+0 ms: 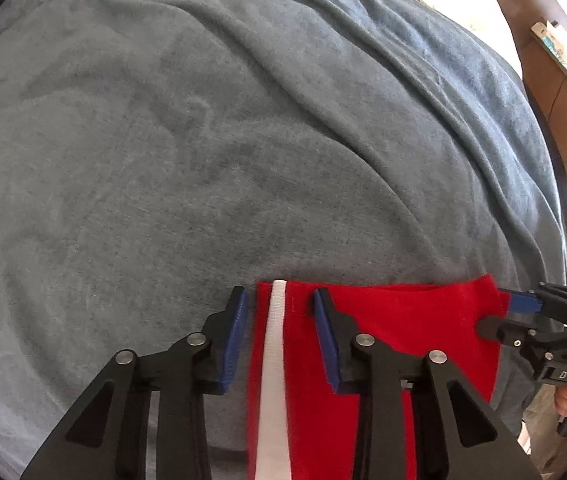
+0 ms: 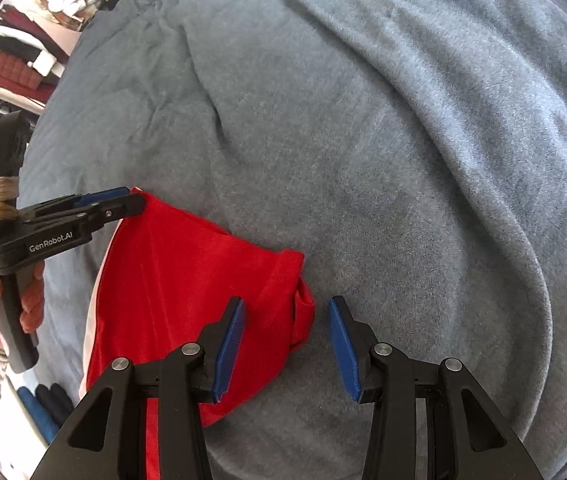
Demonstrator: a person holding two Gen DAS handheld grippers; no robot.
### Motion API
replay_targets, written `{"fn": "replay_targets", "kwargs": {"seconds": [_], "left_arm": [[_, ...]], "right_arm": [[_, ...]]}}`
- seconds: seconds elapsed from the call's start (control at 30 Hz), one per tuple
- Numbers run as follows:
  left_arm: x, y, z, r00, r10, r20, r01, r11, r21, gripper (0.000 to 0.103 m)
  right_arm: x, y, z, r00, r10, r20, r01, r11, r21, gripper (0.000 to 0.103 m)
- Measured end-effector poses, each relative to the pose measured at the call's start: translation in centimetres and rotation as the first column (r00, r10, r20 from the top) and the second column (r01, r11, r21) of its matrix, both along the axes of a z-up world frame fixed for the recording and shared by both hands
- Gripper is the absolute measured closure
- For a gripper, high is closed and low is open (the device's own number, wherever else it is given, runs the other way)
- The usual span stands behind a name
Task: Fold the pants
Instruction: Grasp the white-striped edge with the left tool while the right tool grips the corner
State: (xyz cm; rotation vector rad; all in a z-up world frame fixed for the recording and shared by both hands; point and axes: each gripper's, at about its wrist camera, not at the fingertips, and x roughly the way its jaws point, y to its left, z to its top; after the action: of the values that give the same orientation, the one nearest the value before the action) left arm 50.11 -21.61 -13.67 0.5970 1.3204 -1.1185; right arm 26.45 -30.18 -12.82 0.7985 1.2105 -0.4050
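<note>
Two grippers, both with fingers spread, nothing pinched. Left gripper (image 1: pixel 279 320) straddles the pants' (image 1: pixel 383 340) white-striped corner; pants run back beneath the fingers. Right gripper (image 2: pixel 287 332) straddles the opposite bunched corner (image 2: pixel 303 304). Judgement: each is equally placed to close on its corner.

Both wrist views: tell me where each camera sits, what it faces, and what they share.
Left wrist: mounted on the left gripper, looking forward along its open fingers at the red pants, their white stripe and the grey blanket; the right gripper shows at right.
Right wrist: mounted on the right gripper, facing the pants' corner; the left gripper and left hand show at left.
Shared: pants, blanket, each other's gripper.
</note>
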Motion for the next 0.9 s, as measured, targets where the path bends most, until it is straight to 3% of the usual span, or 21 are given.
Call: {"fn": "replay_targets", "kwargs": {"seconds": [0.33, 0.4, 0.53, 0.73, 0.9], "left_arm": [[0.8, -0.6, -1.8, 0.999, 0.007, -0.039, -0.006, 1.0, 0.018, 0.072], [0.9, -0.7, -2.0, 0.999, 0.011, -0.045, -0.01, 1.0, 0.018, 0.073], [0.2, -1.1, -1.9, 0.999, -0.003, -0.04, 0.003, 1.0, 0.01, 0.087], [-1.1, -1.3, 0.5, 0.999, -0.018, 0.035, 0.018, 1.0, -0.022, 0.091], [-2.5, 0.5, 4.0, 0.995, -0.012, 0.103, 0.02, 0.997, -0.081, 0.091]], "right_arm": [[0.5, -0.5, -0.8, 1.0, 0.015, -0.009, -0.015, 1.0, -0.003, 0.062], [0.6, -0.6, -1.0, 1.0, 0.021, -0.011, -0.021, 1.0, -0.006, 0.069], [0.5, -0.9, -1.2, 0.999, 0.037, -0.006, -0.037, 0.999, -0.012, 0.084], [0.0, -0.9, 0.0, 0.996, 0.081, 0.044, -0.08, 0.996, -0.028, 0.093], [-0.7, -0.1, 3.0, 0.987, 0.125, 0.103, -0.114, 0.987, -0.111, 0.093]]}}
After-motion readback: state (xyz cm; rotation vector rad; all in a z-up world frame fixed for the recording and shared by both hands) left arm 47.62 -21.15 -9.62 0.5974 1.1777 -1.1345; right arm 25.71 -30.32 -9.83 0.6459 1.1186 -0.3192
